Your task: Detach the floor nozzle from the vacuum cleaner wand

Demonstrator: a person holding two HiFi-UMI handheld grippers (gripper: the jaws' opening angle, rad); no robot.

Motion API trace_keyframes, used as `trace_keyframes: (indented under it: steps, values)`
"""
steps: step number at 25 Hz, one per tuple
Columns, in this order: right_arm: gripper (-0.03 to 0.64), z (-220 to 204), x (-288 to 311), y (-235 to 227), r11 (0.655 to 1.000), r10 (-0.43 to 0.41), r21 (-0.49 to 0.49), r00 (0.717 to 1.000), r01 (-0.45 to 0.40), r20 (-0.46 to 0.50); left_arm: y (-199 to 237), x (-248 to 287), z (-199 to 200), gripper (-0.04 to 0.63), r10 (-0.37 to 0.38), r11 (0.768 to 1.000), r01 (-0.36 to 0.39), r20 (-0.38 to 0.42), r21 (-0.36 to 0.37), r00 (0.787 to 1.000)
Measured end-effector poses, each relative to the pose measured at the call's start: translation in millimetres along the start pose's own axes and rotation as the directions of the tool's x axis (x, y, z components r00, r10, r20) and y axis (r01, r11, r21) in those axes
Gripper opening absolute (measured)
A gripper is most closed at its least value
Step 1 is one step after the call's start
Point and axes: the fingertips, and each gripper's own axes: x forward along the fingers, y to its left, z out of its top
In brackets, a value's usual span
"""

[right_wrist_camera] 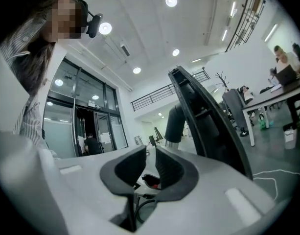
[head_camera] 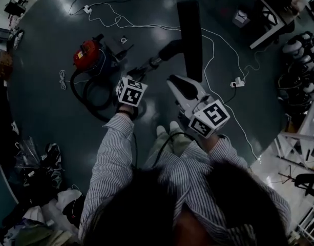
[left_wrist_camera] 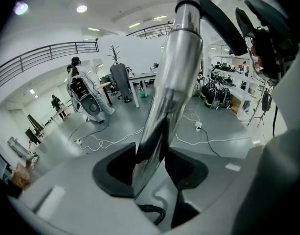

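While the left gripper (left_wrist_camera: 150, 163) clamps the shiny silver metal wand (left_wrist_camera: 176, 77), the wide, flat black plastic floor nozzle (head_camera: 190, 35) stays joined to it at the head view's upper centre. Just beside it, the right gripper (right_wrist_camera: 149, 168) is empty, jaws barely parted.

My left fingers (left_wrist_camera: 118, 169) pinch the shiny steel wand (left_wrist_camera: 174, 82); its black floor nozzle (right_wrist_camera: 208, 116), still attached, stands edge-on just beyond my right fingers (right_wrist_camera: 170, 170).

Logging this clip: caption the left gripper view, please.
Left gripper clamped on the vacuum's metal wand, black floor nozzle attached at its far end.
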Motion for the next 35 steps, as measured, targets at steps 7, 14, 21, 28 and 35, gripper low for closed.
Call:
trace_keyframes:
  steps: [7, 14, 21, 28, 35]
  values:
    - [0.049, 61, 2, 3, 0.988, -0.119, -0.081, 0.983, 0.131, 0.139, -3, -25, 46, 0.193, 0.023, 0.999, -0.02, 0.088, -0.026, 0.996]
    - [0.049, 78, -4, 14, 0.98, -0.122, -0.134, 0.975, 0.148, 0.186, -10, -37, 75, 0.196, 0.022, 0.998, -0.011, 0.18, -0.066, 0.983]
    - [0.114, 61, 5, 18, 0.968, -0.097, -0.214, 0.981, 0.132, 0.167, 7, -64, 103, 0.198, 0.059, 0.992, -0.026, 0.273, -0.122, 0.96]
    - [0.121, 53, 16, -23, 0.948, 0.05, -0.318, 0.976, 0.02, 0.211, 23, -84, 115, 0.198, 0.07, 0.985, -0.007, 0.365, -0.171, 0.928]
    - [0.121, 99, 26, -39, 0.955, 0.26, -0.219, 0.918, -0.199, 0.3, 24, -97, 98, 0.198, 0.01, 0.985, 0.064, 0.421, -0.161, 0.907]
